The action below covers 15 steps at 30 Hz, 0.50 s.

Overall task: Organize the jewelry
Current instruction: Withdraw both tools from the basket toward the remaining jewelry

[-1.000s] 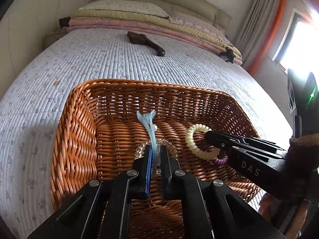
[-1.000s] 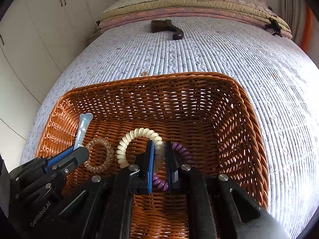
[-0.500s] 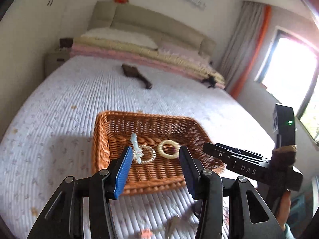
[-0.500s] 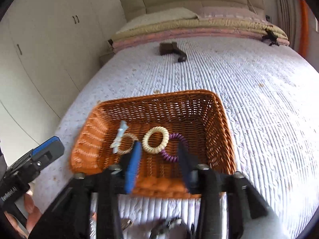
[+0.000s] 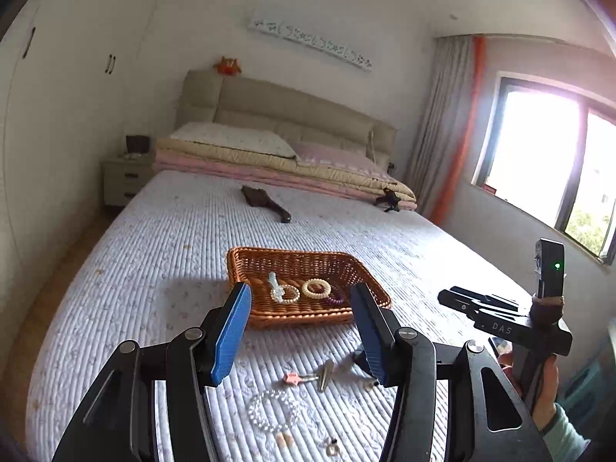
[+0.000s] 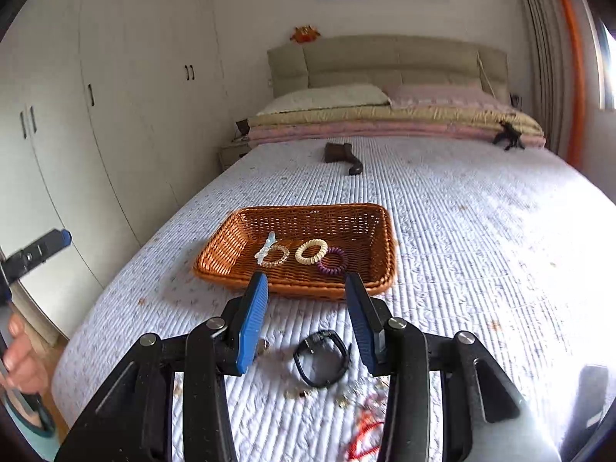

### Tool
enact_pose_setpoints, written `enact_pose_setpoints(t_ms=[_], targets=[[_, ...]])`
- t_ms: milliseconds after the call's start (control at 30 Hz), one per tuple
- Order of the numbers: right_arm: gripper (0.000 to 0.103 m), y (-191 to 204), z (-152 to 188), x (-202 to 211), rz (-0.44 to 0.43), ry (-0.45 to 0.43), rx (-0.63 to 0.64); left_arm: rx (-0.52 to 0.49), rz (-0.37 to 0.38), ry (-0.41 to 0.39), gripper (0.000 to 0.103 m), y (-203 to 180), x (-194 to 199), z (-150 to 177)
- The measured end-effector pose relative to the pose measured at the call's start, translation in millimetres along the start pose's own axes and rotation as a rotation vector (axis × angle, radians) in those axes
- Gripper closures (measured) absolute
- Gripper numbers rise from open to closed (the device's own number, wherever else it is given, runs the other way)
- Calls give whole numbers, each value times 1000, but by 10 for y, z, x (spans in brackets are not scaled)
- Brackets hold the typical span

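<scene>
While both tongs hang above the near part of the bed (image 6: 481,231), each one stands wide apart and carries nothing. The left tongs (image 5: 300,331) show blue pads, and between them we see the wicker basket (image 5: 246,269) farther up on the quilt. The right tongs (image 6: 306,319) are also spread open, and they frame the same basket (image 6: 215,254) from the other side.

Inside the basket four pieces lie in a row on the bottom: a pale blue hair clip (image 6: 265,248), a clear coil bracelet (image 6: 278,257) touching the clip, a cream coil bracelet (image 6: 311,251) beside it, and a purple coil bracelet (image 6: 332,261) partly under the cream one.

On the quilt, nearer than the basket, more items are waiting. In the left view a clear bead bracelet (image 5: 273,410) lies below the tongs, with a pink-headed key (image 5: 300,378) and a metal clip (image 5: 325,374) just beside each other. In the right view a black watch (image 6: 321,362) lies between the fingers, and a red string piece (image 6: 365,423) is blurred near the lower edge.

A dark hairbrush (image 6: 342,156) rests far up the bed, close to the folded blankets (image 6: 385,123).
</scene>
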State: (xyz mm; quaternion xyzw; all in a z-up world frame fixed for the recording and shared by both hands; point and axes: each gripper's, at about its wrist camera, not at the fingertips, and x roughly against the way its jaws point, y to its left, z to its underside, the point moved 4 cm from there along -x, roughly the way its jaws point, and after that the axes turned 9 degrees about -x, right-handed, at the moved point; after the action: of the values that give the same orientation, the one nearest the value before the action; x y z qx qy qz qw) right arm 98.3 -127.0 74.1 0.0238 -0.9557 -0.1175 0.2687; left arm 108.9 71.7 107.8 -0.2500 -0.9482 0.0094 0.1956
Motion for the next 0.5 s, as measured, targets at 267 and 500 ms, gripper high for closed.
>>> enact_pose_setpoints(t_ms=[267,500], targets=[[58,-410,578,172,18,68,-49,-48,-62,34,47,-89,173,473],[58,-730,1077,-31,33,172,-142,13,-81,137,47,13,-110,972]])
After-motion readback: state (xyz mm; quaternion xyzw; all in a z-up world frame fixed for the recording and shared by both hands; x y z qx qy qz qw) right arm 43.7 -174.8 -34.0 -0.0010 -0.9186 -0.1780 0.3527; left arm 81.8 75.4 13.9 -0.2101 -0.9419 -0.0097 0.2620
